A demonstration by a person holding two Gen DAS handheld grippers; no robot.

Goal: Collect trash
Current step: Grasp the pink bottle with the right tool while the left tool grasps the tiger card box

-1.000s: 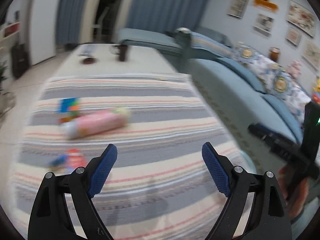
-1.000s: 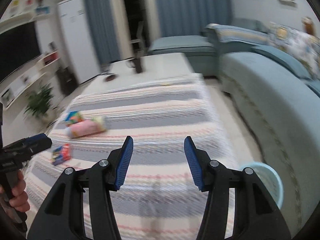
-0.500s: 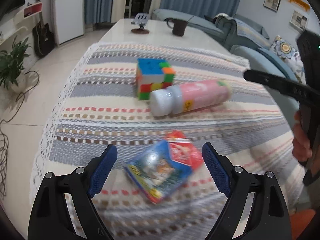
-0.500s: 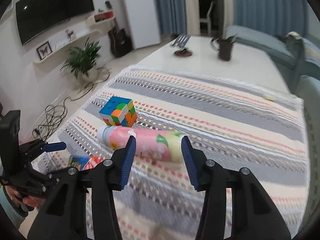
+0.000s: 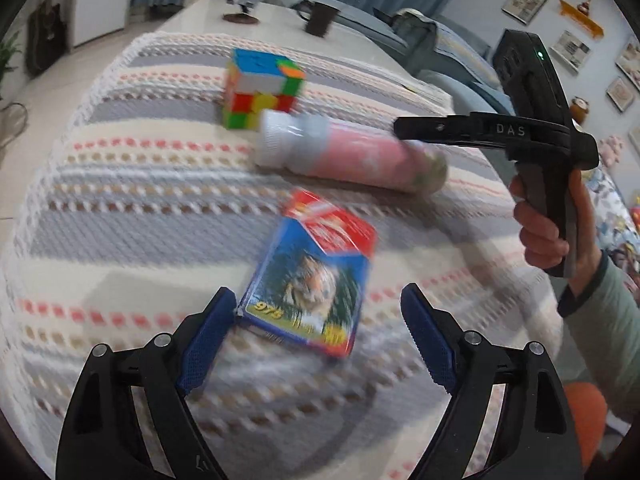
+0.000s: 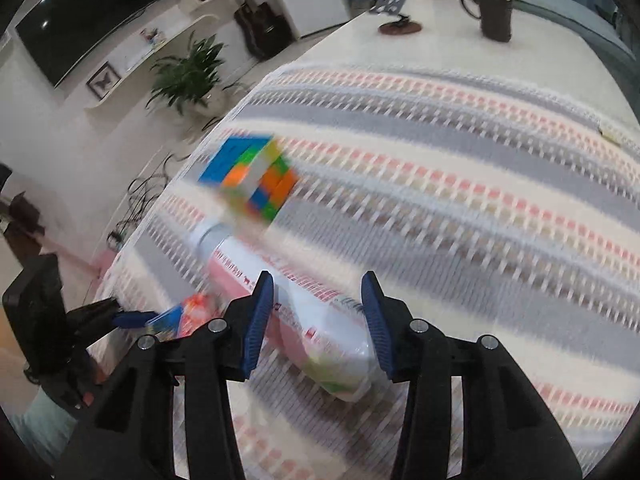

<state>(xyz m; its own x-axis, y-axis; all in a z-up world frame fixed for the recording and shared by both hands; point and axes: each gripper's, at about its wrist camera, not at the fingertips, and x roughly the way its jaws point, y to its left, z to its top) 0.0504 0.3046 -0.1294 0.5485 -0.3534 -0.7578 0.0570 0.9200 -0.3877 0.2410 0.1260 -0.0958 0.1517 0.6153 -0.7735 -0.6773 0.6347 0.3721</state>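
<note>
Since half a second ago, both hand-held grippers are being brought closer to the trash on the striped cloth [image 5: 132, 216]. A flat blue and red packet [image 5: 316, 280] is being framed by the left hand-held gripper [image 5: 316, 336], whose fingers are being held spread wide; the blue left pad [image 5: 206, 338] is being shown at the packet's near corner, though contact cannot be told through the blur, while the right pad is being kept apart from it. Beyond the packet, a pink bottle [image 5: 352, 154] with a white cap is lying on its side on the cloth. In the right wrist view, the bottle's [image 6: 316, 332] base end is being straddled by the right hand-held gripper [image 6: 318, 324], its fingers being held spread on either side with no squeeze being shown. Just beyond the bottle's cap, a colour cube [image 5: 260, 90] is resting on the cloth. Farther beyond the cube, on the bare part of the worktop [image 6: 440, 46], a dark mug [image 6: 496, 16] and a small stand [image 6: 394, 10] are being seen.
</note>
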